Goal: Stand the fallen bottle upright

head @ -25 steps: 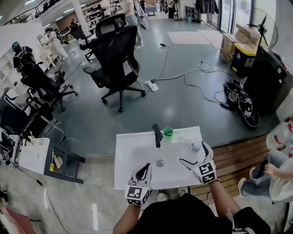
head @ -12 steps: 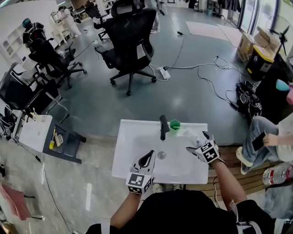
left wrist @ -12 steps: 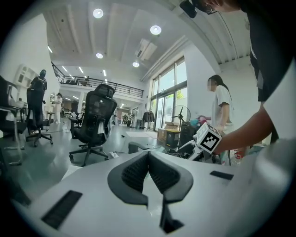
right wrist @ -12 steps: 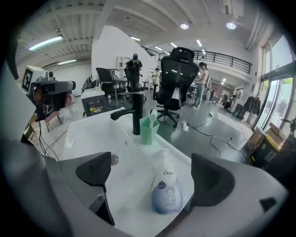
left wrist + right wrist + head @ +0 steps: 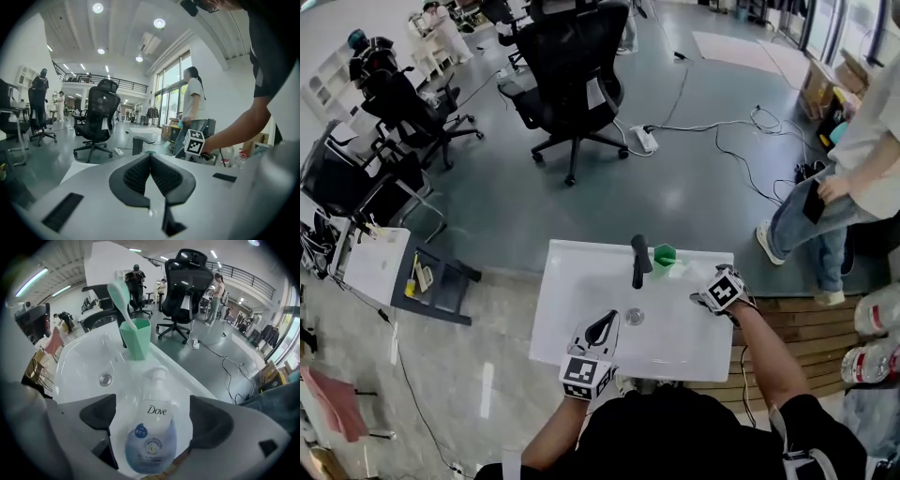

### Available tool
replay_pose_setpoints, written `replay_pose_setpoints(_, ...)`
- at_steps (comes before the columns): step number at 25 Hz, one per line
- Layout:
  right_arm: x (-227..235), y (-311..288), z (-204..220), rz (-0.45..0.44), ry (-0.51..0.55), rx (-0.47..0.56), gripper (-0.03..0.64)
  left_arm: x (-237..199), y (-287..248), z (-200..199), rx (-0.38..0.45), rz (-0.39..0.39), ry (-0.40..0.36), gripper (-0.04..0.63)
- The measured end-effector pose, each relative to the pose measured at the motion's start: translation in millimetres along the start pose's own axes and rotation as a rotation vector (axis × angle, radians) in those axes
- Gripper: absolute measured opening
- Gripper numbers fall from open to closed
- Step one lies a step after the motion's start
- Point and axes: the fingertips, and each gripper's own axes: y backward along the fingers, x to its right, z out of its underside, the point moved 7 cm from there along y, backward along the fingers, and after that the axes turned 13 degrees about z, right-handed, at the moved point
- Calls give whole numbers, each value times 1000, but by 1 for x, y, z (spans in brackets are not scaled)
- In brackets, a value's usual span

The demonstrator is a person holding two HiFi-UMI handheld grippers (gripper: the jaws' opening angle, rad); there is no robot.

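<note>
A clear Dove pump bottle (image 5: 152, 427) lies on its side on the right rim of the white sink (image 5: 581, 281), pump end toward the green cup (image 5: 136, 338) that holds a toothbrush. My right gripper (image 5: 152, 420) points steeply down over it. Its jaws have just been closing and stand wide on either side of the bottle, pads clear of it. In the head view the right gripper (image 5: 705, 296) covers most of the bottle. My left gripper (image 5: 602, 326) hovers over the sink's front edge. Its fingertips (image 5: 150, 157) meet with nothing between them.
A black faucet (image 5: 637, 261) stands at the back of the basin beside the green cup (image 5: 664, 255), with the drain (image 5: 635, 317) in the middle. A person (image 5: 853, 141) stands to the right. Office chairs (image 5: 577, 75), floor cables (image 5: 741, 141) and a low side table (image 5: 380, 267) surround the sink.
My right gripper has dropped toward the sink's right rim and tipped downward over the bottle. The left gripper has edged slightly forward. A person has walked in at the right.
</note>
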Motion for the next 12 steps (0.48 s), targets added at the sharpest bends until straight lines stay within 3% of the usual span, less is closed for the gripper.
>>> replay_pose_setpoints(3,-8,-10,-6,-99,-9,-36,495,-1,-5,-1,-9,2,5,17)
replay_pose_setpoints(6,5,-22,5,-35,37,-153,481,4,-13,-2,-10,19,4,17)
replay_pose_setpoints(12,5,-36,14,-57,58,-226,406,-2,-15,-3,-15,-6,11,17)
